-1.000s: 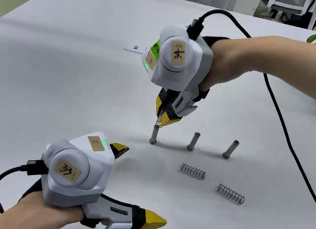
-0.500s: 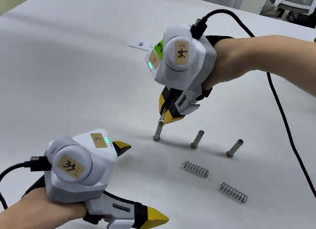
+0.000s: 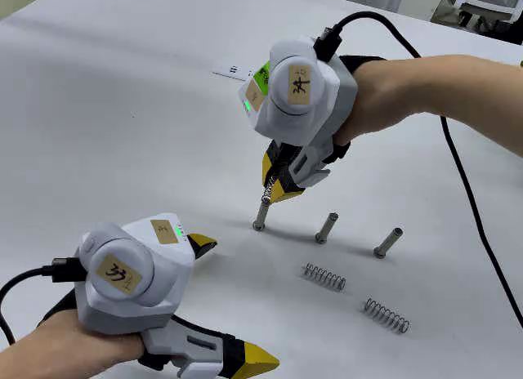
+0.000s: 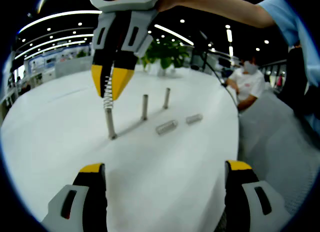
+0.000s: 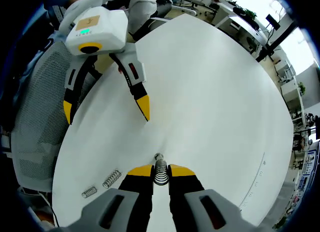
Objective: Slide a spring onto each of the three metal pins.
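Three metal pins stand upright in a row on the white table: left pin, middle pin, right pin. My right gripper points down over the left pin, shut on a spring. The spring's lower end meets the pin's top. Two loose springs lie in front of the pins, one nearer the middle pin and the other further right. At the lower left, my left gripper is open and holds nothing, a short way in front of the left pin.
The white table stretches wide around the pins. A black cable trails from the right gripper across the table's right side. A small label lies far back. A seated person is beyond the table's edge.
The right gripper has shifted slightly, bringing the spring's lower end in line with the top of the left pin. The left gripper stays where it was, open.
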Demonstrator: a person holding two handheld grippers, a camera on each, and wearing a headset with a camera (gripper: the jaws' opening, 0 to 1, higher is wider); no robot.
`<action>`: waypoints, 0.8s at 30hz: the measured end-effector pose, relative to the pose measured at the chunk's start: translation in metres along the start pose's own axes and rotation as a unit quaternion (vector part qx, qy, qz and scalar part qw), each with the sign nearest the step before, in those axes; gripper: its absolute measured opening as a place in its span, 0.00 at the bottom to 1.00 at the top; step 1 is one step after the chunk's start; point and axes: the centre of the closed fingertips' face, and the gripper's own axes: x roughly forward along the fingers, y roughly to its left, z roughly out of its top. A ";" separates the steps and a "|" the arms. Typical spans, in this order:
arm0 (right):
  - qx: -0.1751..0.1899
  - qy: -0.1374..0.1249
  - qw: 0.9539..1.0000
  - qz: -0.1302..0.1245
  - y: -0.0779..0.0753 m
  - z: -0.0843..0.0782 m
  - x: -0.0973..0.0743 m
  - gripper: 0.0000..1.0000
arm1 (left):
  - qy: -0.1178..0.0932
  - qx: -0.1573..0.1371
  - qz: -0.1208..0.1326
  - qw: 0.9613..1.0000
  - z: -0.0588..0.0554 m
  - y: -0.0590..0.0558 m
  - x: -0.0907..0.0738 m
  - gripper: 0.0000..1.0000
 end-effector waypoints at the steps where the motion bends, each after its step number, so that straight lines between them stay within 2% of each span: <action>1: -0.001 0.002 1.000 0.000 0.000 0.000 0.000 0.12 | 0.000 0.000 0.000 1.000 0.000 0.000 0.000 1.00; 16: -0.004 0.002 1.000 0.004 -0.002 0.003 0.004 0.12 | 0.000 -0.007 -0.001 1.000 -0.003 0.000 0.000 1.00; 24: -0.004 0.005 1.000 0.007 -0.004 -0.001 0.011 0.12 | 0.001 -0.009 -0.002 1.000 -0.005 -0.001 0.001 1.00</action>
